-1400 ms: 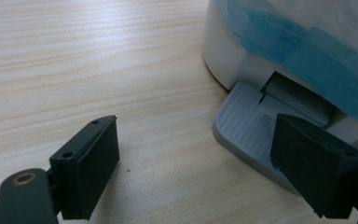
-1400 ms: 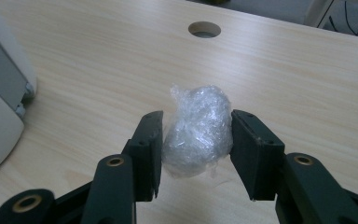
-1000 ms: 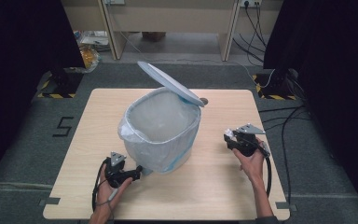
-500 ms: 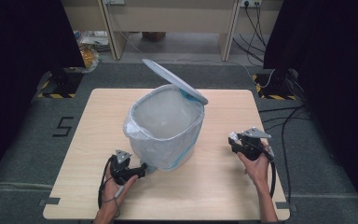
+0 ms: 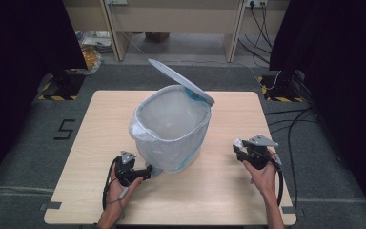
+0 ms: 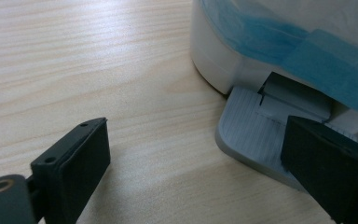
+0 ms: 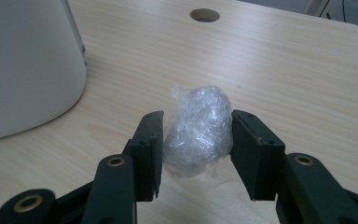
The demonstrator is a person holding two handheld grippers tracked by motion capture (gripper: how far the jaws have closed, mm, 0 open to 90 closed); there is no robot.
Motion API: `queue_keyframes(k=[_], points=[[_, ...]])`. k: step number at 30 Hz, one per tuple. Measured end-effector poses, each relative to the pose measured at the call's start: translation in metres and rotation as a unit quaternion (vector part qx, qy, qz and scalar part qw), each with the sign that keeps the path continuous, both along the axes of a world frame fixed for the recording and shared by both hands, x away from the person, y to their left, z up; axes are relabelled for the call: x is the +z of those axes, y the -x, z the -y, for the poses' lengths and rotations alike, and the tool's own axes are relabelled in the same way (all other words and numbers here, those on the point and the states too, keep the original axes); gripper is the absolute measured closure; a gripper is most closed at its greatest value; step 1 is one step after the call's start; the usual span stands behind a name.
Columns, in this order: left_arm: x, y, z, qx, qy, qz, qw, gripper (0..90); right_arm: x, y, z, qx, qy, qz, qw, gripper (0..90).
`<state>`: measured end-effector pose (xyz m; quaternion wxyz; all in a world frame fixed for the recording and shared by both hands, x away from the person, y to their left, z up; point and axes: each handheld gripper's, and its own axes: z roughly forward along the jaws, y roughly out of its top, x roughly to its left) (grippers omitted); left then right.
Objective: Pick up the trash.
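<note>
Wooden table (image 5: 228,200): a pale, matt top with fine straight grain and rounded corners carries the whole arrangement; a round cable hole (image 7: 204,15) pierces it in the right gripper view.

Pedal bin (image 5: 171,129): an oval, smooth white plastic body stands near the middle of the table, lined with a thin translucent bag (image 5: 140,131) whose crinkled edge is folded outward over the rim, with a blue band at the lower front. The grey lid (image 5: 178,81) stands tilted up at the far side, apparently because the pedal is pressed, which leaves the mouth open for waste.

Left gripper (image 5: 147,172): it lies low at the near left foot of the bin, jaws spread. In the left gripper view one black jaw rests on the pedal (image 6: 251,133), a grey ribbed plastic tongue with a rounded edge, while the other hangs free above bare wood. The tool thus serves as a presser, not a clamp.

Right gripper (image 5: 238,145): held at the near right, well apart from the bin, it pinches a ball of crumpled clear film (image 7: 198,130) between its flat black pads. The wad is glossy, wrinkled and roughly egg-shaped, gripped at its sides just above the tabletop, probably for carrying to the open mouth.
</note>
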<state>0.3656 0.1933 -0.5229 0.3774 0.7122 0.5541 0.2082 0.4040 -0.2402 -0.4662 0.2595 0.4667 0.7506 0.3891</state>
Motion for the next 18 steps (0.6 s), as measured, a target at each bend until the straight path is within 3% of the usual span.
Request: queue_keyframes(k=[7, 18], points=[[0.0, -0.001, 0.001, 0.0, 0.002, -0.002, 1.0, 7.2, 0.0, 0.011, 0.003, 0.001, -0.014, -0.001, 0.9999, 55.1], [0.0, -0.003, 0.004, 0.0, 0.003, -0.002, 1.0, 7.1, 0.003, 0.014, -0.003, 0.007, -0.013, 0.003, 0.9999, 55.1]])
